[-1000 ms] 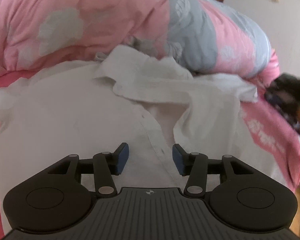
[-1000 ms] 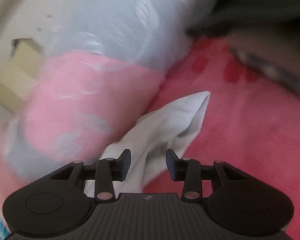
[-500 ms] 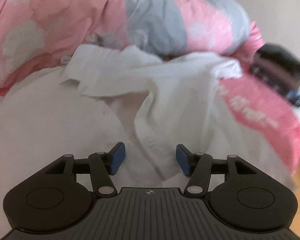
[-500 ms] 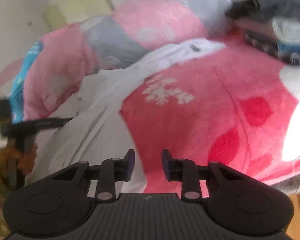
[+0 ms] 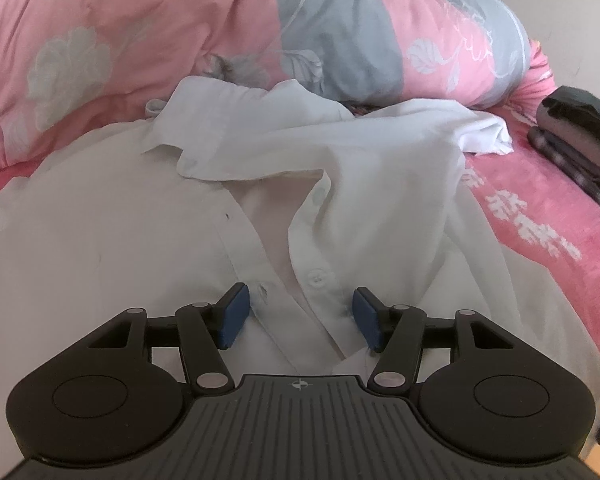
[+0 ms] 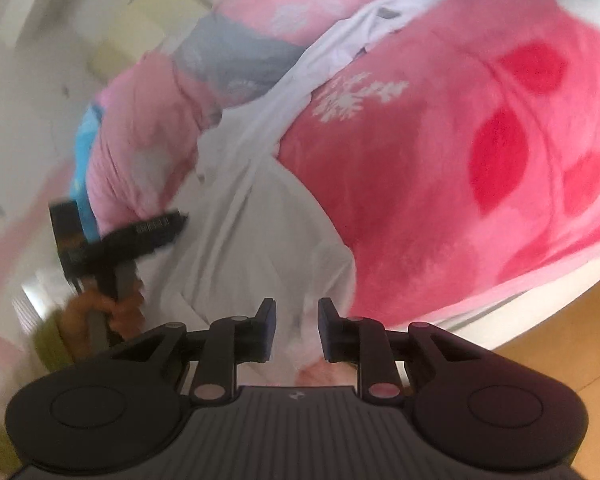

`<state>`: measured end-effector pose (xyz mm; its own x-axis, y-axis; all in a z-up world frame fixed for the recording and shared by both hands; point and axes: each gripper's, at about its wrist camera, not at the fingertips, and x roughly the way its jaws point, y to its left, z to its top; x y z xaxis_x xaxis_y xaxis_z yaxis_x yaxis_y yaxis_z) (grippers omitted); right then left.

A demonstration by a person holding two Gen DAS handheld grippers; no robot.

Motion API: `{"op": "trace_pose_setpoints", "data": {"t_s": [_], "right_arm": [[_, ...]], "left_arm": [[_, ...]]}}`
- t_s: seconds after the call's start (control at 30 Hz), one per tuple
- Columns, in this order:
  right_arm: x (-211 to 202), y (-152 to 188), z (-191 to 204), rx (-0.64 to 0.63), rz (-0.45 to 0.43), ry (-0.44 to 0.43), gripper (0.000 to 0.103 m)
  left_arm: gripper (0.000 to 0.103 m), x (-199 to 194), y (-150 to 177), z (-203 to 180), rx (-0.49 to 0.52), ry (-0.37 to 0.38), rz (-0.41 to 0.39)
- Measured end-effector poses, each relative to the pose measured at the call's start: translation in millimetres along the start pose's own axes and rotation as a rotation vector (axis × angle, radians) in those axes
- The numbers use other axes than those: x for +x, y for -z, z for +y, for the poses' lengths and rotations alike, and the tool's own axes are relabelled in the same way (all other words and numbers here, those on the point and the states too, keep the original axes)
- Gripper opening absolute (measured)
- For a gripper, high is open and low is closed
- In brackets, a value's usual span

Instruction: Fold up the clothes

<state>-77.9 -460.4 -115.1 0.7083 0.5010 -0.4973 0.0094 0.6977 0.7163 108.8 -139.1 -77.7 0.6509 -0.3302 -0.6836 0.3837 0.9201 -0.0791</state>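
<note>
Thin limp white button-up shirt (image 5: 380,184), best pinched by hem or placket; left claw (image 5: 300,316) spread over placket, right claw (image 6: 294,330) closing over hem, lower frame.

Left gripper (image 5: 298,312): jaws stand wider than a second ago; view has slid from the collar area down onto the buttoned placket of the white shirt (image 5: 100,240), now sharp, not blurred.
Right gripper (image 6: 294,330): jaws closing, narrower than before; shirt hem lies between them, pads not pressing.
Right view: swung away from the sleeve tip beside the quilt (image 6: 140,128) to the shirt's lower edge.
Person's hand (image 6: 104,312): came into the right view, larger now.
</note>
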Motion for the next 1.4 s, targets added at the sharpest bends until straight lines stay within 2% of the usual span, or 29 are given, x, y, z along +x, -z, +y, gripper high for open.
{"op": "trace_pose_setpoints", "data": {"t_s": [0.03,0.1,0.13,0.23,0.47,0.63,0.8,0.9,1.03,1.1,1.17,1.3,1.4], "right_arm": [[2,1,-2,0.018,-0.009,-0.01,0.021],[2,1,-4,0.046,-0.036,-0.04,0.004],[0,0,-5,0.065,-0.055,-0.059,0.0],[-17,0,-15,0.152,-0.158,-0.116,0.0],[-50,18,-68,0.496,-0.404,-0.299,0.0],[-50,44,-93,0.694,-0.482,-0.376,0.0],[-42,59,-100,0.784,-0.514,-0.429,0.0],[-39,71,-110,0.848,-0.509,-0.391,0.0],[-53,87,-123,0.892,-0.489,-0.224,0.001],[-71,87,-125,0.839,-0.499,-0.12,0.002],[-85,78,-114,0.712,-0.507,-0.03,0.002],[-84,29,-53,0.212,-0.426,0.154,0.002],[-53,-7,-1,-0.149,-0.326,0.213,0.003]], "left_arm": [[0.058,0,0,0,0.0,-0.002,0.002],[0.058,0,0,0,0.0,-0.002,0.002],[0.058,0,1,0,-0.001,-0.002,0.001],[0.058,1,2,0,-0.002,-0.005,-0.005],[0.058,1,3,0,0.003,-0.009,-0.008],[0.059,2,2,0,-0.004,-0.008,-0.01],[0.06,2,4,1,-0.015,-0.006,-0.022],[0.061,1,5,2,-0.026,0.0,-0.031],[0.063,1,5,3,-0.037,0.009,-0.036],[0.063,2,5,3,-0.038,0.01,-0.037],[0.064,1,5,2,-0.03,0.009,-0.034],[0.068,-1,2,0,-0.014,0.012,-0.018],[0.07,-3,0,-1,-0.015,0.011,-0.01]]}}
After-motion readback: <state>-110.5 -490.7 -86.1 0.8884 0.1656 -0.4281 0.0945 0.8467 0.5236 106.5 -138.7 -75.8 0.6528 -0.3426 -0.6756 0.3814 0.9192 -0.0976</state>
